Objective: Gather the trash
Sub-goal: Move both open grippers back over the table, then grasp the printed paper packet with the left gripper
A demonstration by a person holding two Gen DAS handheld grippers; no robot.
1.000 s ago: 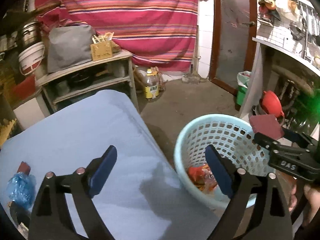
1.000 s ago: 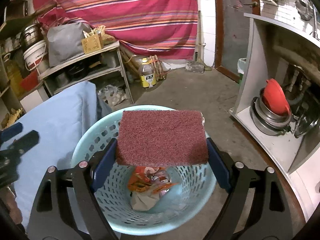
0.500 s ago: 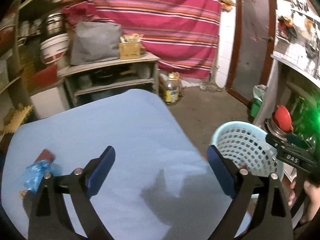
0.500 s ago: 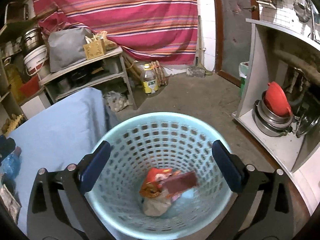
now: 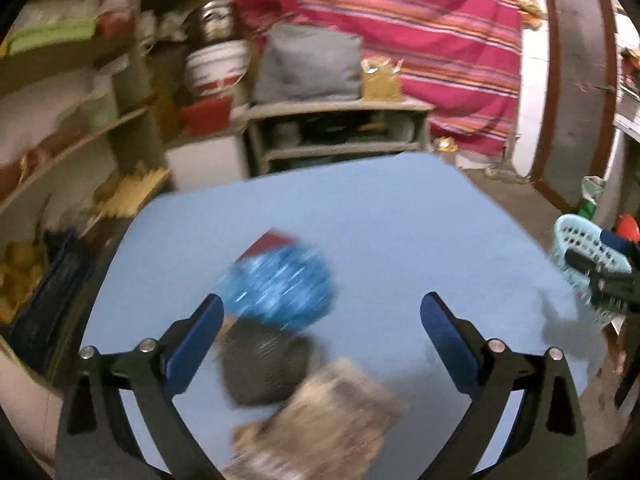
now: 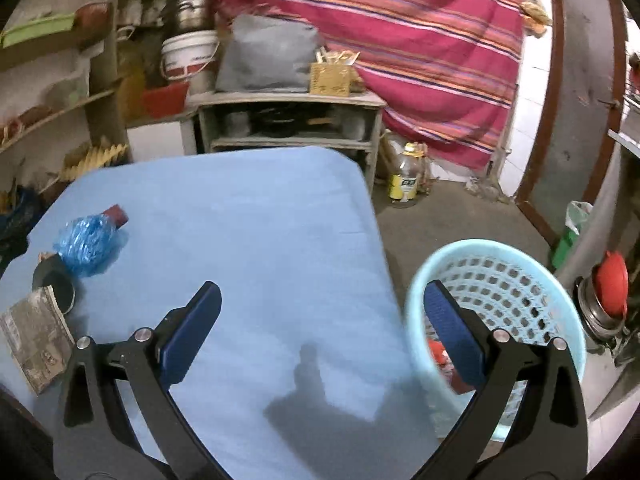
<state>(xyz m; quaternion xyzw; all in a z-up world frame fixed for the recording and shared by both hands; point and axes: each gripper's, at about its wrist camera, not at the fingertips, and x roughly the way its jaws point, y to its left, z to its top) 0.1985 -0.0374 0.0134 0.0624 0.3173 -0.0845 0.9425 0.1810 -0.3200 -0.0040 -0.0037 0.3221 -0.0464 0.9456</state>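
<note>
On the blue-covered table [image 6: 260,220] lie a crumpled blue plastic bag [image 5: 284,288], a dark round object [image 5: 264,364], a grey-brown paper packet [image 5: 320,420] and a small red-brown piece [image 5: 268,242]. My left gripper [image 5: 320,306] hovers over them, jaws opening wide, the blurred bag and dark object showing between its fingers, untouched. My right gripper [image 6: 323,292] is open and empty above the table's right edge. The light blue basket [image 6: 480,246] stands on the floor to the right, with a red wrapper [image 6: 438,354] inside. The same bag [image 6: 90,242] and packet [image 6: 34,340] lie far left.
A grey shelf unit [image 6: 288,120] stands behind the table, a striped red cloth [image 6: 420,40] behind it. An oil bottle [image 6: 406,182] sits on the floor. At the right are stacked pots with a red lid [image 6: 610,288] and a green bin [image 6: 572,232].
The right gripper let the maroon pad fall into the basket, then swung left toward the table. The left gripper swung left until the table's trash lies in front of it.
</note>
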